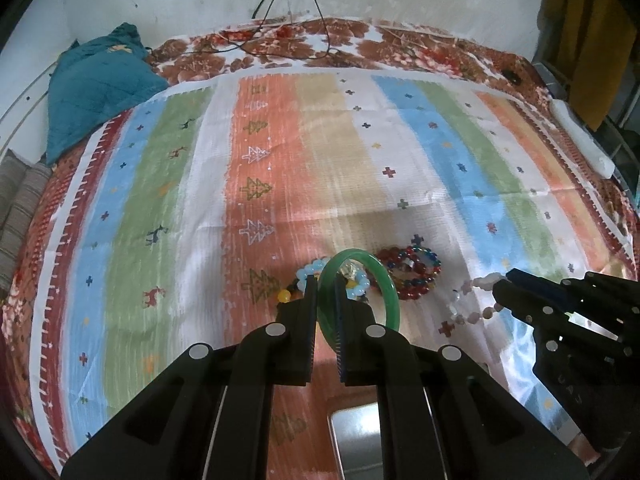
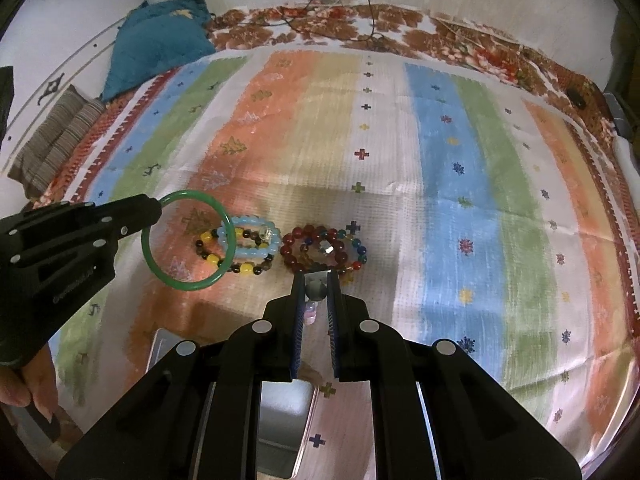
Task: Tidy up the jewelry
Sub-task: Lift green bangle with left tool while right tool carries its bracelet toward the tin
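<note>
Left tool (image 1: pixel 325 300) clenched on green bangle (image 2: pixel 186 240), lifted clear of bead bracelets (image 2: pixel 320 250) just ahead on bed. Right tool (image 2: pixel 316 300) gripping pale pink bead bracelet (image 1: pixel 472 300), dangling beneath, probably bound for metal tray (image 2: pixel 280 420) underneath.

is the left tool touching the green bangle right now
Touching. The left wrist view shows the left tool clamped on the green bangle; the right wrist view shows it lifted above the cloth.

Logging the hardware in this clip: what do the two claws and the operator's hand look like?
Both are matte black plastic with angular linkage arms, round silver pivot pins and blue ribbed pads on the fingers. The left claw carries faint embossed lettering on its side, unreadable. The right claw looks identical. A bare hand shows; no sleeve or cable visible.
</note>
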{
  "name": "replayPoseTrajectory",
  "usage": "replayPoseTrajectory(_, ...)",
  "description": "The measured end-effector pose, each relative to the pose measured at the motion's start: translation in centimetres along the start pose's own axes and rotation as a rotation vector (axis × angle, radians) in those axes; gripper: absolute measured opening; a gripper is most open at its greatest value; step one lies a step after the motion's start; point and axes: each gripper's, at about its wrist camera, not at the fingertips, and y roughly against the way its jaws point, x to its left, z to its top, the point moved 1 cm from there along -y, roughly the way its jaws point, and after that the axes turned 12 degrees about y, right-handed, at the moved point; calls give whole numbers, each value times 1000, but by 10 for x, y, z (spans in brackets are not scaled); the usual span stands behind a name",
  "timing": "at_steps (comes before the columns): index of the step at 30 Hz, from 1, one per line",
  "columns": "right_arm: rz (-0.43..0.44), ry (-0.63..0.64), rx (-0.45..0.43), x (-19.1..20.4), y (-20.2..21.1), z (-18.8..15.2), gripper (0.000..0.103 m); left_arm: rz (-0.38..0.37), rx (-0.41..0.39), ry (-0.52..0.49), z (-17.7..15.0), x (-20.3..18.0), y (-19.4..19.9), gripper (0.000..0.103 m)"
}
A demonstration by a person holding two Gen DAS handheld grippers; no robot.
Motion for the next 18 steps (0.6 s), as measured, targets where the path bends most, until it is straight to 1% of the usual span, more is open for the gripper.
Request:
replayPoseTrajectory(14, 33, 10, -62, 16, 33, -18, 12, -34, -41, 4, -29, 3, 37, 7)
replayPoseTrajectory(18, 34, 13, -70, 21, 40, -25, 12, -39, -40, 1, -37, 5, 42, 7)
